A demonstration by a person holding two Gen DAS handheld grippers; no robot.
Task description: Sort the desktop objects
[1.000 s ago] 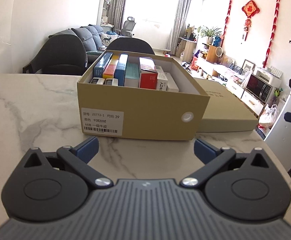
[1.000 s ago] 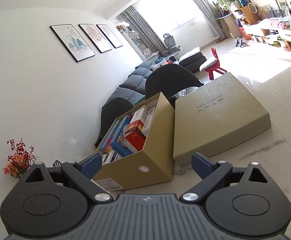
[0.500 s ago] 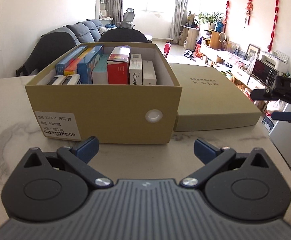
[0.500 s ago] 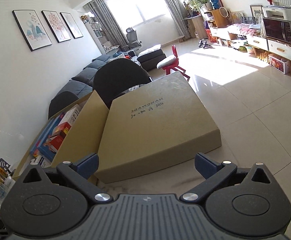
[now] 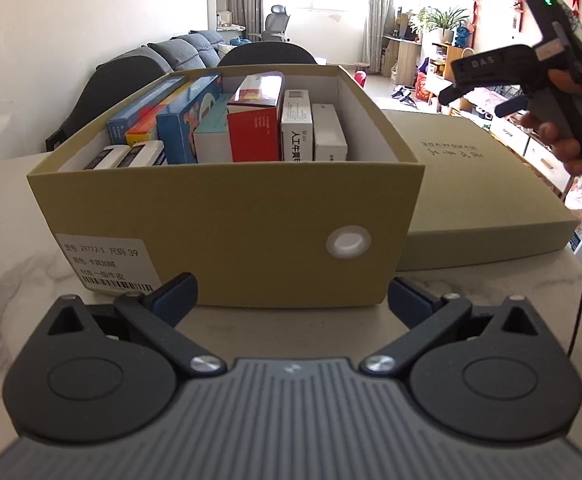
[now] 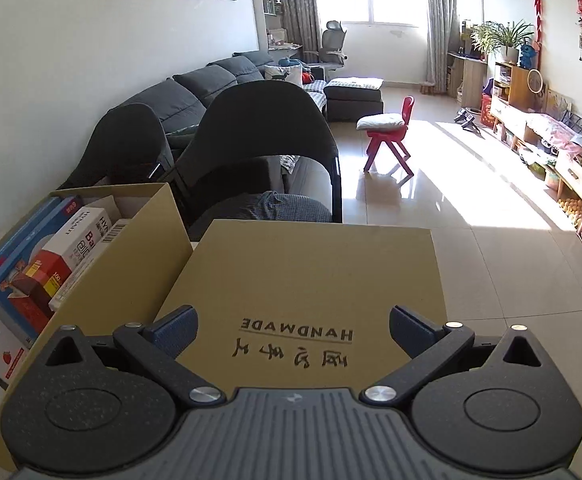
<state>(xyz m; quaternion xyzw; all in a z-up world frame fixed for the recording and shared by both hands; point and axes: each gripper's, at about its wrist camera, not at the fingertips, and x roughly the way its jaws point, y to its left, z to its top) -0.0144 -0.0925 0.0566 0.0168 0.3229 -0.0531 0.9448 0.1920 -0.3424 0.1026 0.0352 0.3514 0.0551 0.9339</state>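
Here both empty grippers, left [image 5: 293, 294] and right [image 6: 293, 326], gape over the matte cardboard box [image 5: 227, 232] and flat lid [image 6: 311, 280].

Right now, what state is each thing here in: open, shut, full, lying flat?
Cardboard box: open, packed with upright small boxes.
Lid: off, lying flat beside the box, top face up.
Left gripper: jaws open, empty, facing the box front.
Right gripper: jaws open, empty, above the lid.

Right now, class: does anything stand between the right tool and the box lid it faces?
Nothing visible does. The right tool hangs open directly above the lid, which lies flat beside the open box.
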